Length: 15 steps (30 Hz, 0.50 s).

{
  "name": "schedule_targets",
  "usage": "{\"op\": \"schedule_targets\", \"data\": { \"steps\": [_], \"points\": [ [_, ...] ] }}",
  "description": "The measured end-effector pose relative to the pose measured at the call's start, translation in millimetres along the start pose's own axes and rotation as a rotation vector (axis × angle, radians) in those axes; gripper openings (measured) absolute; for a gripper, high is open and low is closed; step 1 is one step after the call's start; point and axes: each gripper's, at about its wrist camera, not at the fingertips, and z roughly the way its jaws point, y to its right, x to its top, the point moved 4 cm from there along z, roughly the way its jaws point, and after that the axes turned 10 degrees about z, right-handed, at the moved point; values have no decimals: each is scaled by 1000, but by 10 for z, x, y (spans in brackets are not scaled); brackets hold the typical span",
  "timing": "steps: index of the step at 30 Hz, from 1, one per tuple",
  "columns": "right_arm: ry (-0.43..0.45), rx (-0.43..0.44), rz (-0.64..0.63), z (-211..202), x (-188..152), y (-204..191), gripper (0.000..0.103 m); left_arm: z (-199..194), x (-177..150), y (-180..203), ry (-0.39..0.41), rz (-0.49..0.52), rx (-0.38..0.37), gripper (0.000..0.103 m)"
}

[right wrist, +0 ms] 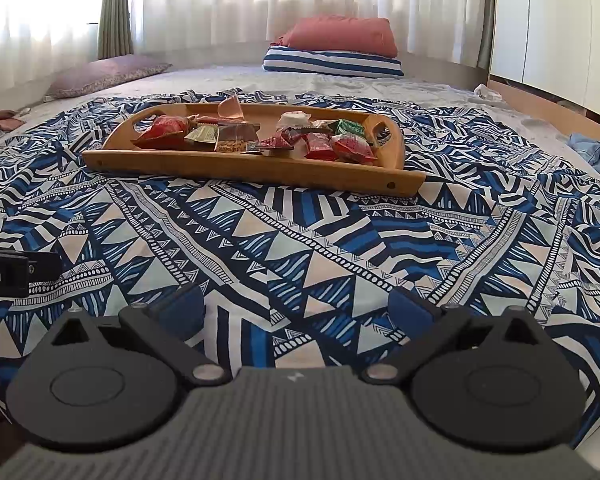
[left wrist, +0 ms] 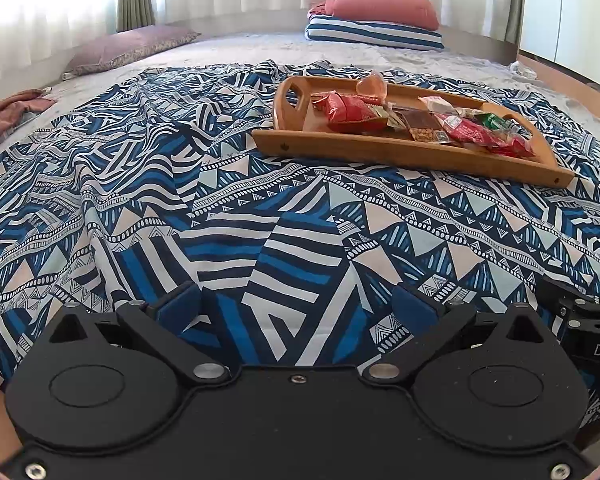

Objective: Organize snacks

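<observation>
A wooden tray (left wrist: pixel 404 152) (right wrist: pixel 260 166) with cut-out handles lies on the patterned bedspread, holding several snack packets. Among them are a red packet (left wrist: pixel 350 110) (right wrist: pixel 166 127), a brown bar (left wrist: pixel 422 124) (right wrist: pixel 236 138), a green packet (left wrist: pixel 496 122) (right wrist: pixel 350 127) and a clear pink wrapper (left wrist: pixel 372 85) (right wrist: pixel 231 109). My left gripper (left wrist: pixel 296 308) hovers open above the bedspread, well short of the tray, nothing between its blue fingers (left wrist: pixel 180 308). My right gripper (right wrist: pixel 296 308) is likewise open and empty, the tray ahead and slightly left.
The blue-white patterned bedspread (left wrist: pixel 260 220) (right wrist: pixel 300 232) covers the near bed. Pillows lie at the back: purple (left wrist: pixel 128 46) (right wrist: pixel 104 72), pink on striped (left wrist: pixel 380 8) (right wrist: pixel 340 38). Curtains behind. Blue cloth (right wrist: pixel 596 152) at right. Each gripper's body shows at the other view's edge.
</observation>
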Motion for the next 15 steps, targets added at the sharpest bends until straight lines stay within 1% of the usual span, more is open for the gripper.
{"op": "schedule_targets", "data": {
  "steps": [5, 10, 15],
  "points": [
    [-5, -6, -2, 35, -13, -21, 103, 27, -16, 11, 7, 2, 3, 103],
    [-10, -12, -21, 53, -26, -40, 103, 51, -26, -8, 4, -8, -13, 103],
    [-35, -23, -50, 87, -24, -69, 103, 65, -27, -9, 1, -3, -15, 103]
  ]
}}
